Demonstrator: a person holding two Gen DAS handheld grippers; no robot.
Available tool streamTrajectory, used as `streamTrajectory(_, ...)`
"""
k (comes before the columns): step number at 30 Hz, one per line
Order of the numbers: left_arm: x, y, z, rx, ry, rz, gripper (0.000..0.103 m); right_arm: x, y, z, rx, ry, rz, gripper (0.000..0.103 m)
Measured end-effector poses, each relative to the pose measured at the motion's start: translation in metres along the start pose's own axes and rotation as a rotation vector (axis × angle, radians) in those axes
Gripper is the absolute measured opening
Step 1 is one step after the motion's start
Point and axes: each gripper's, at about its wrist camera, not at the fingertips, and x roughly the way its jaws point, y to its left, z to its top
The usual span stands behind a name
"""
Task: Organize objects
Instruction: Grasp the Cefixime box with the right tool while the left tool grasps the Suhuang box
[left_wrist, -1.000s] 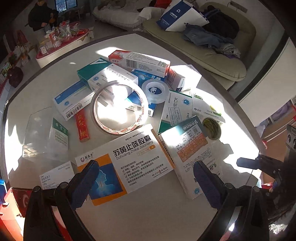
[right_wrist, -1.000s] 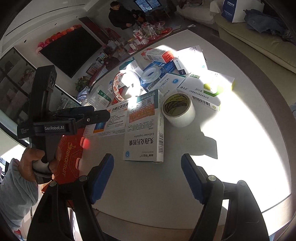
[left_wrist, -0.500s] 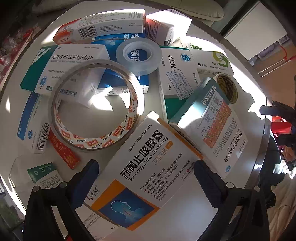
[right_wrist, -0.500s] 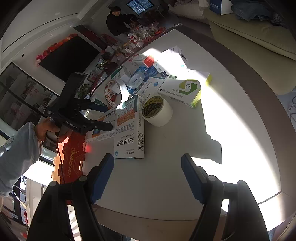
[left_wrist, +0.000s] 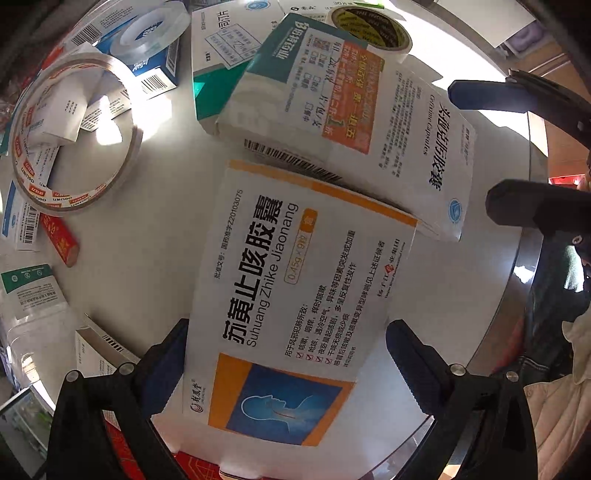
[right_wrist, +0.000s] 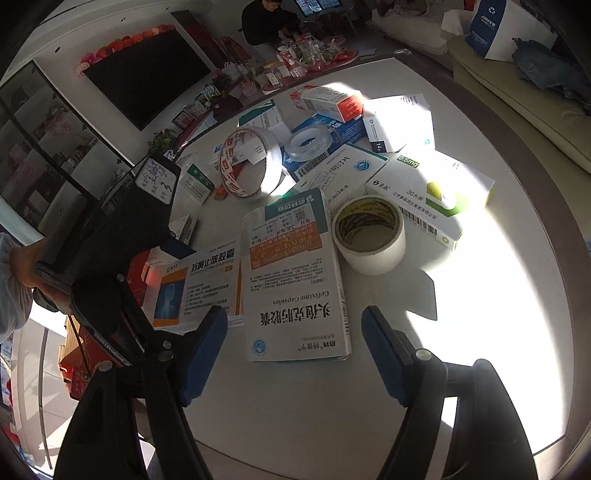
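The left gripper (left_wrist: 284, 354) has its jaws spread wide, one on each long side of the orange-and-white Suhuang Zhike box (left_wrist: 295, 295), which lies flat on the round white desk (left_wrist: 147, 236); whether the pads touch the box I cannot tell. Just beyond that box, overlapping its far edge, lies the teal-and-white Cefixime Capsules box (left_wrist: 354, 122). The right gripper (right_wrist: 295, 350) hangs over the near end of this same box (right_wrist: 295, 280) with its jaws wide apart and nothing between them. Just past the Cefixime box on its right stands the beige tape roll (right_wrist: 367, 234) (its inner core printed in yellow and black). Farther left of the Cefixime box, a large thin tape ring with red print (left_wrist: 70, 140) leans on a scatter of other medicine cartons, and a clear tape roll (left_wrist: 151, 29) rests on a blue box beyond it. A green-and-white carton (right_wrist: 436, 195) sits in sunlight behind the beige roll.
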Motion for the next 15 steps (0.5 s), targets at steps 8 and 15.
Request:
streamTrajectory(8,-0.005,-0.008,0.005,-0.012,-0.038,0.066,0.103,0.027,0.015,0.0,-0.125,0.084,-0.13,0.075)
streamTrajectory(15,-0.01,-0.02,0.009,-0.026,-0.052,0.121,0.1,0.03,0.023,-0.005,-0.21,0.088,-0.203,0.071)
